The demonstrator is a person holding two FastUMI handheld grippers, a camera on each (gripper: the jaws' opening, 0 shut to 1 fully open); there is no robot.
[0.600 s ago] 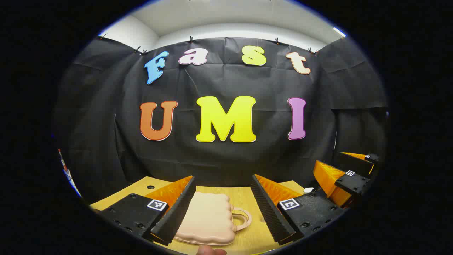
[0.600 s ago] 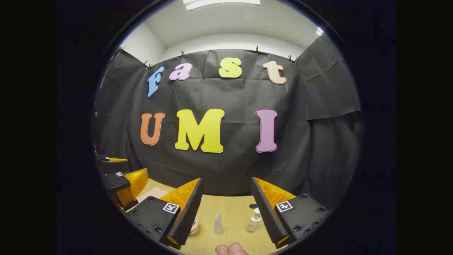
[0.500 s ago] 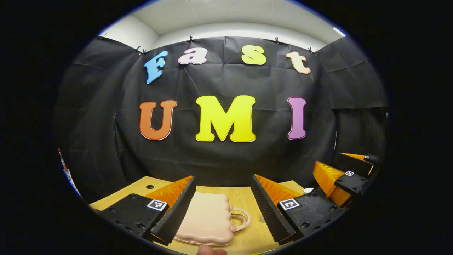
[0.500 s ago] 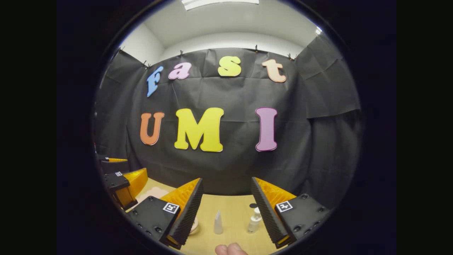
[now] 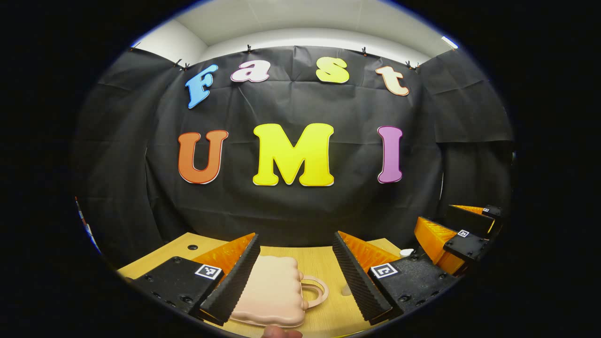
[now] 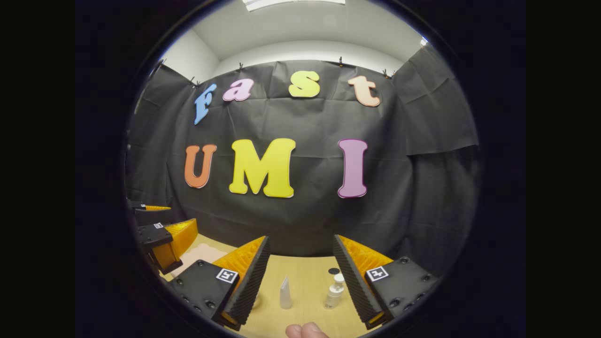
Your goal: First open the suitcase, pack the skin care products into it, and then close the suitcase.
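Suitcase (image 5: 272, 291): small, pale pink, scalloped outline, loop handle pointing toward the right of the frame. Lies flat on the wooden table (image 5: 319, 256), low centre of the left gripper view, lid down and shut. Same case shows as a pale patch at lower left of the right gripper view (image 6: 199, 254).

Left gripper (image 5: 296, 277): fingers spread wide, nothing between them. The case sits partly behind the left-hand finger and in the gap; no contact that I can make out. A fingertip of the person's hand (image 5: 281, 333) shows at the bottom edge.

Right gripper (image 6: 300, 277): fingers likewise spread apart, holding nothing. It also appears at the right edge of the left gripper view (image 5: 458, 234), well apart from the case.

Skin care products, bottom centre of the right gripper view, standing on the table between the fingers:
- small pointed white tube (image 6: 285, 293), upright
- small clear pump bottle (image 6: 334, 292), upright, just right of the tube
- a rounded item (image 6: 256, 300) mostly hidden behind the left-hand finger; cannot tell what it is.

Progress, as judged: nothing done yet. Case unopened, products unpacked. Remaining: open the lid, move each product in, close the lid. Likely first step is the left gripper going down to the case.
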